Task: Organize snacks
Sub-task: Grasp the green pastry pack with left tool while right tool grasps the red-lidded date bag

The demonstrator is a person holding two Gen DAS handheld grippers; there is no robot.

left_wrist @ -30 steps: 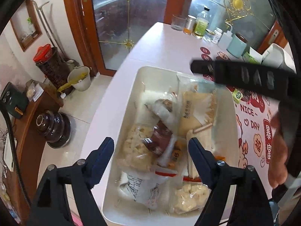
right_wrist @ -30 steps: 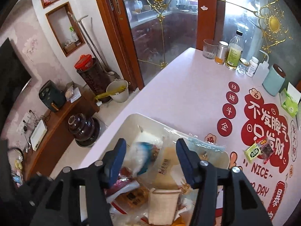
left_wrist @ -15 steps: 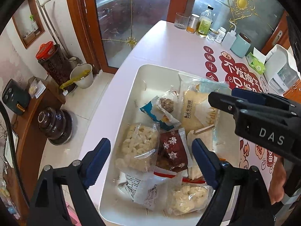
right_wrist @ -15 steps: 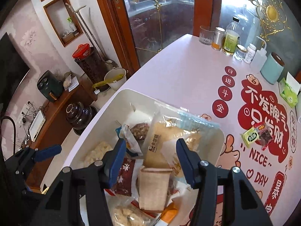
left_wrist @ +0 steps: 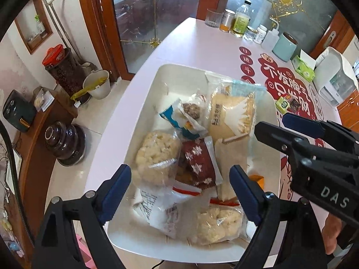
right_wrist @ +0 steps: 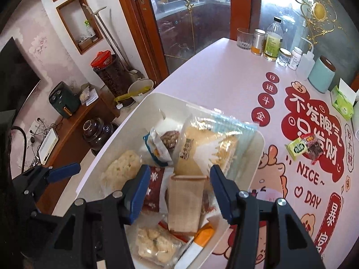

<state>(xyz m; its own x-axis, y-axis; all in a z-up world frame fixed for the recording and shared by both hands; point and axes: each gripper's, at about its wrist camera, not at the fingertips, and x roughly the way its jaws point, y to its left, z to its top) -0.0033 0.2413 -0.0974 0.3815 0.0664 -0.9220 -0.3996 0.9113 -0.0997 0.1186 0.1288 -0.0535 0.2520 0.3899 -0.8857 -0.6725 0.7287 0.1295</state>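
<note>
A white tray [left_wrist: 148, 103] on the pink table holds several snack packets: a puffed-rice cake [left_wrist: 157, 154], a dark red packet [left_wrist: 197, 159], a blue-and-white packet [left_wrist: 179, 116], a large yellow cake bag [left_wrist: 231, 114] and a brown paper packet [right_wrist: 186, 204]. My left gripper [left_wrist: 179, 174] hangs open and wide above the tray's near half, nothing between its pads. My right gripper [right_wrist: 179, 172] hovers open over the brown packet, touching nothing; it also shows as the right gripper [left_wrist: 291, 130] at the tray's right rim. Two small packets [right_wrist: 303, 148], green and dark, lie outside on the table's red print.
At the table's far end stand a glass [right_wrist: 243, 38], bottles [right_wrist: 272, 42], a teal canister [right_wrist: 322, 74] and a tissue box [right_wrist: 342, 103]. A white appliance [left_wrist: 334, 78] sits at the right. Left of the tray the table edge drops to the floor, with a bucket [left_wrist: 96, 85] there.
A blurred blue-and-white packet that was between my right gripper's fingers now lies in the tray. The right gripper has shifted toward the tray's right side. The left jaws stand slightly wider.
</note>
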